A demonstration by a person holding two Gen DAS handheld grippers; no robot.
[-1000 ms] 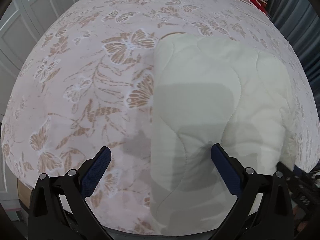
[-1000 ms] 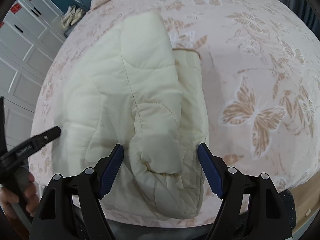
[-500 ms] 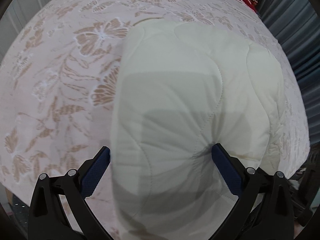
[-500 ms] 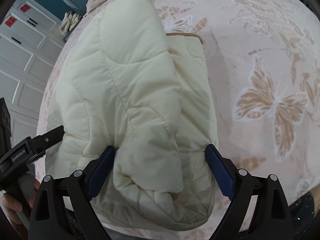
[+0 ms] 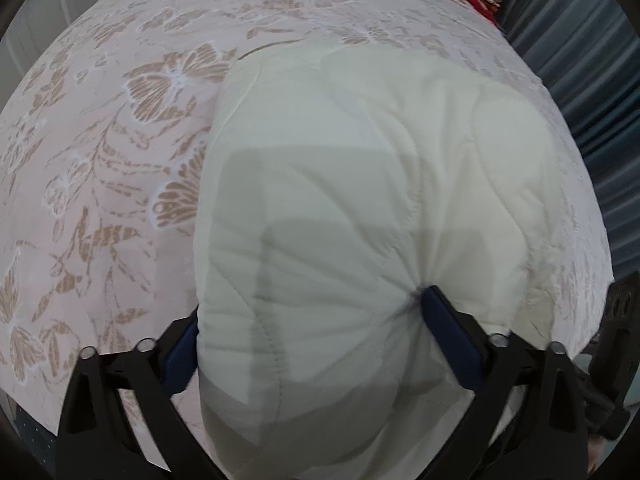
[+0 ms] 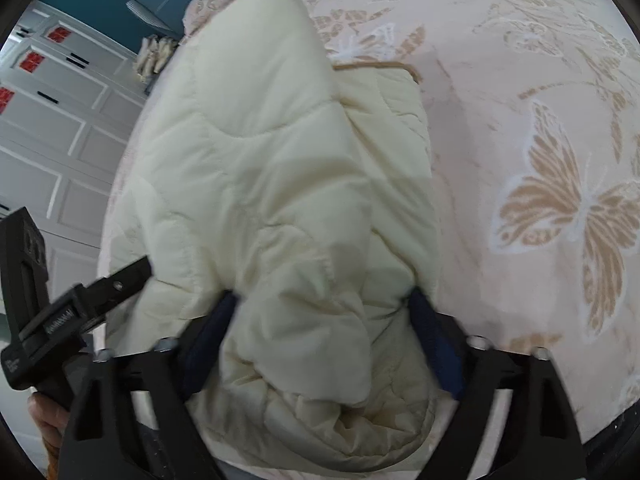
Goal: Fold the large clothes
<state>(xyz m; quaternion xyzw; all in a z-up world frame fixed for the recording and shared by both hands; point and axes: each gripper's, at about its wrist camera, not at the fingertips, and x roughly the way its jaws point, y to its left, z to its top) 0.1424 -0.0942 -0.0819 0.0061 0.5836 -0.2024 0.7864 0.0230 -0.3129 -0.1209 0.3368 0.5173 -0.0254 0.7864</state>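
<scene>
Here the cream quilted jacket (image 5: 360,208) lies on the bed (image 5: 100,184), on its butterfly-print cover, already doubled into a thick bundle whose long axis runs straight away from both grippers, so each set of fingers meets the jacket's near end head-on. The left gripper (image 5: 316,332) straddles the near left part of the jacket: its jaws have just been closing, its right finger (image 5: 452,340) digs a puckered dimple into the padding and its left finger (image 5: 182,354) sits against the jacket's outer edge, so it is gripping the jacket. The right gripper (image 6: 324,332) has likewise just been closing, and its 2 fingers (image 6: 434,342) pinch a bunched fold at the jacket's near right part (the fabric bulges between and over them). Both hands are equally close to the jacket; the left gripper's body shows just beside its left flank in the right wrist view. Judging by this, the coming move would carry the near end along that long axis, toward the jacket's far end.
</scene>
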